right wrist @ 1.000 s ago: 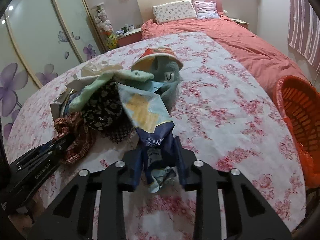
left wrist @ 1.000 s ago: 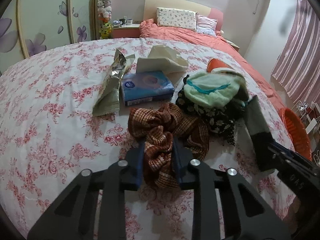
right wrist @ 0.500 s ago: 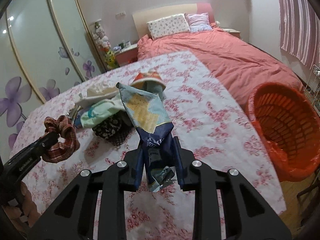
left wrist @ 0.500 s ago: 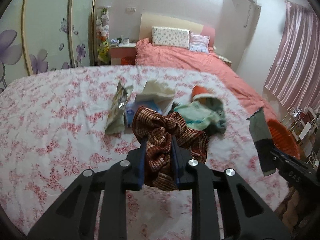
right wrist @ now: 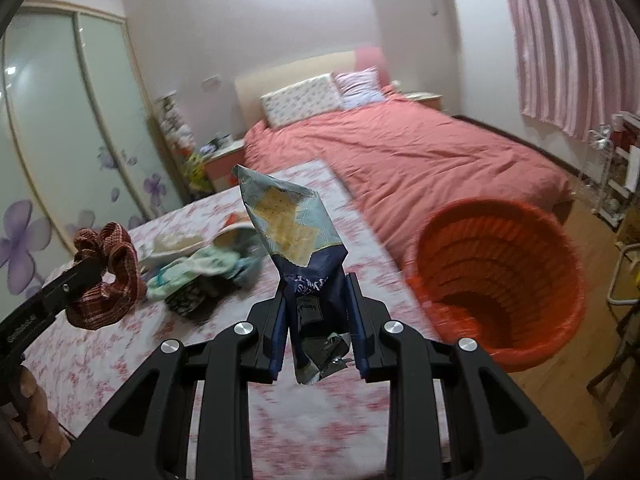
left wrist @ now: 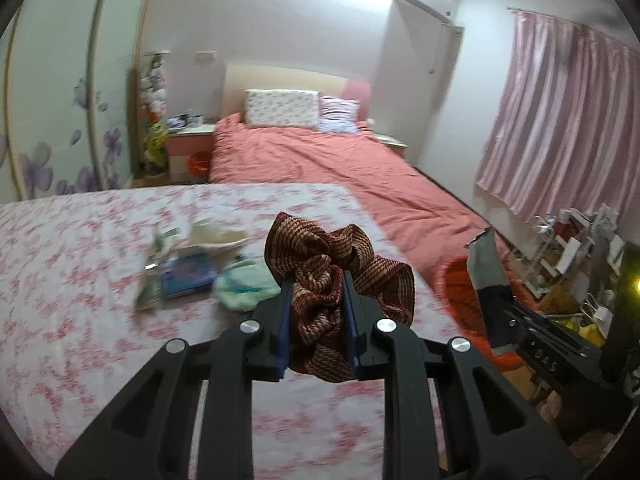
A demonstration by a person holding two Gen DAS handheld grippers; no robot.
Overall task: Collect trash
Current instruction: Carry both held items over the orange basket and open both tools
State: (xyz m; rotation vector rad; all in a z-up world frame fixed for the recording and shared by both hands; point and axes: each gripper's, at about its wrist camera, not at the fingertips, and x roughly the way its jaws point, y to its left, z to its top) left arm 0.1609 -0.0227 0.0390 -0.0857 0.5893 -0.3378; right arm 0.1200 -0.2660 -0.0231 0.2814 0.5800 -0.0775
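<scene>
My left gripper (left wrist: 316, 280) is shut on a brown-red woven scrunchie (left wrist: 340, 256), held in the air above the floral bedspread (left wrist: 80, 248). In the right wrist view the same scrunchie (right wrist: 108, 276) hangs at the left. My right gripper (right wrist: 316, 284) is shut on a blue cracker wrapper (right wrist: 292, 224) that stands up between its pads; this wrapper (left wrist: 486, 264) also shows at the right in the left wrist view. An orange basket (right wrist: 500, 276) stands on the floor at the bed's right side, right of the wrapper.
On the bedspread lie a green foil wrapper (left wrist: 154, 280), a blue tissue pack (left wrist: 188, 276), a crumpled tissue (left wrist: 216, 234), pale green cloth (left wrist: 244, 284) and dark floral cloth (right wrist: 188, 298). A coral-covered bed (right wrist: 400, 152) lies beyond. A cluttered rack (left wrist: 568, 248) stands by pink curtains.
Both grippers rose off the bedspread with the scrunchie and the wrapper and swung right. The orange basket has come fully into the right wrist view.
</scene>
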